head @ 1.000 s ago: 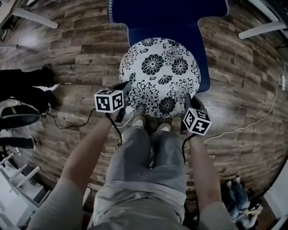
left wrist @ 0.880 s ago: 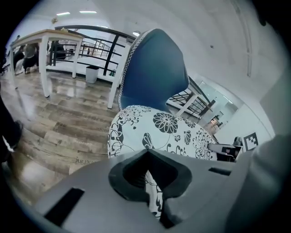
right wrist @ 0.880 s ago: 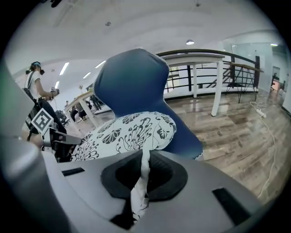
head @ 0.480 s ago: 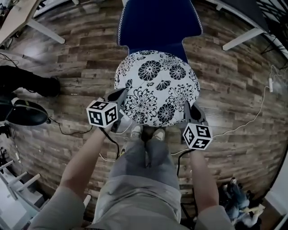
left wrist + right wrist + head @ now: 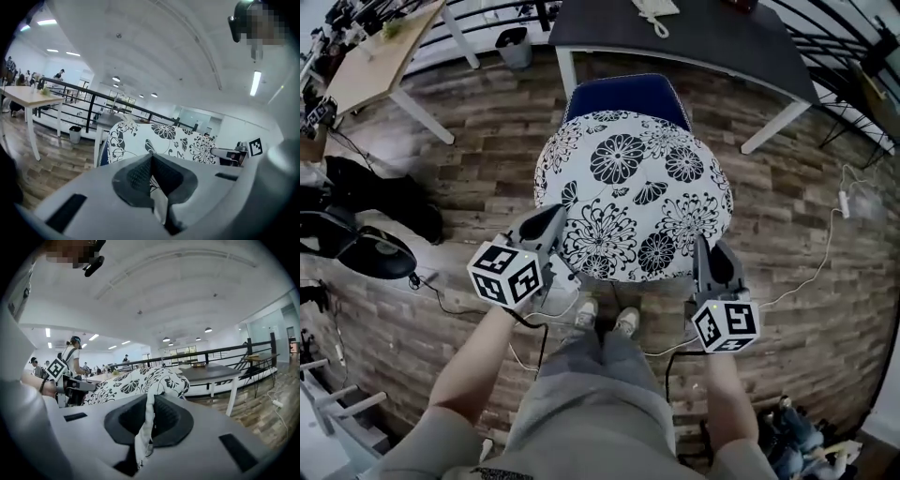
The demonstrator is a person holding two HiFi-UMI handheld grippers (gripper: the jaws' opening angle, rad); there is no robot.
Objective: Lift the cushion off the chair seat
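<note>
A round white cushion (image 5: pixel 633 193) with black flowers hangs in the air, well above the blue chair (image 5: pixel 623 97). My left gripper (image 5: pixel 555 221) is shut on the cushion's left near edge. My right gripper (image 5: pixel 703 246) is shut on its right near edge. In the left gripper view the cushion (image 5: pixel 159 140) rises beyond the closed pads, with a fold of its cloth pinched between them. In the right gripper view the cushion (image 5: pixel 136 383) lies ahead and a strip of its fabric hangs down between the pads. Most of the chair's seat is hidden under the cushion.
A dark desk (image 5: pixel 675 33) with white legs stands behind the chair, a wooden table (image 5: pixel 380 61) at the far left. Black bags (image 5: pixel 356 234) lie on the wooden floor at the left, and a white cable (image 5: pixel 825 253) runs along the right. The person's feet (image 5: pixel 605 319) stand below the cushion.
Both grippers have risen together with the cushion in them. It has come off the chair seat and now sits much closer to the head camera. The chair looks smaller below.
</note>
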